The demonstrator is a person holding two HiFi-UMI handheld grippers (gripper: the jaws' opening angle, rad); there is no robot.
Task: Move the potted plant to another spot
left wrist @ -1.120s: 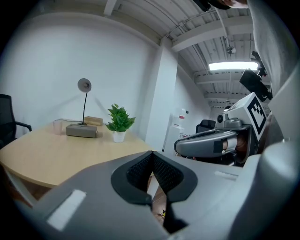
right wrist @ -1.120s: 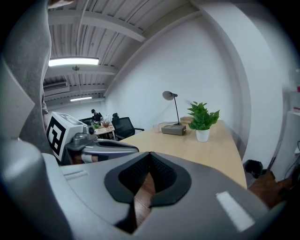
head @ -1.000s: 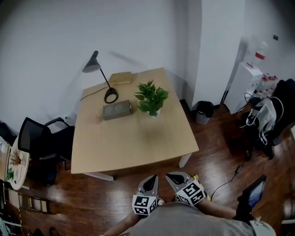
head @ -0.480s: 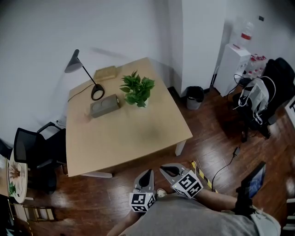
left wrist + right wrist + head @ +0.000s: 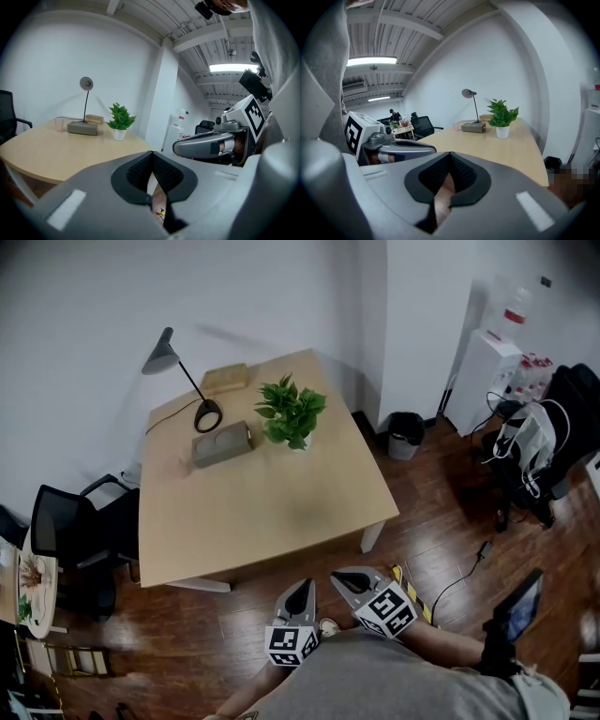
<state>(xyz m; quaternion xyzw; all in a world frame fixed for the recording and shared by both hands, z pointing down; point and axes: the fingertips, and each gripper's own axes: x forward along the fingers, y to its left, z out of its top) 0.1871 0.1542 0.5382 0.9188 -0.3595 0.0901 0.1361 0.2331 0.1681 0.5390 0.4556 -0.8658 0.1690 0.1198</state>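
Potted plant (image 5: 292, 413) and grippers are well apart; neither one touches it. The left gripper (image 5: 303, 585) has its jaws pressed together with nothing between them, and its own view shows only wooden floor (image 5: 441, 549) through the slit below the pads. The right gripper (image 5: 336, 576) is closed and empty in the same way. Both are held side by side close to the person's grey-shirted body, over the floor and just short of the near edge of the table (image 5: 272, 512), their tips angled toward it.

Ahead of the grippers the light wooden tabletop is bare over its near half. Farther on, toward the table's far side and slightly right of the middle as seen from the grippers, the plant stands upright in its small white pot. Just left of it lies a grey box (image 5: 221, 443), with a pale cup (image 5: 58, 123) near that box's left end. Behind the grey box stands a black desk lamp (image 5: 160, 356), its round base close to the box, and beyond that, near the far edge by the wall, a tan box (image 5: 226, 378).

Off to the grippers' left, beside the table, is a black office chair (image 5: 70, 531). To the right, past the table's far corner, a dark bin (image 5: 406, 432) sits on the floor against the wall.
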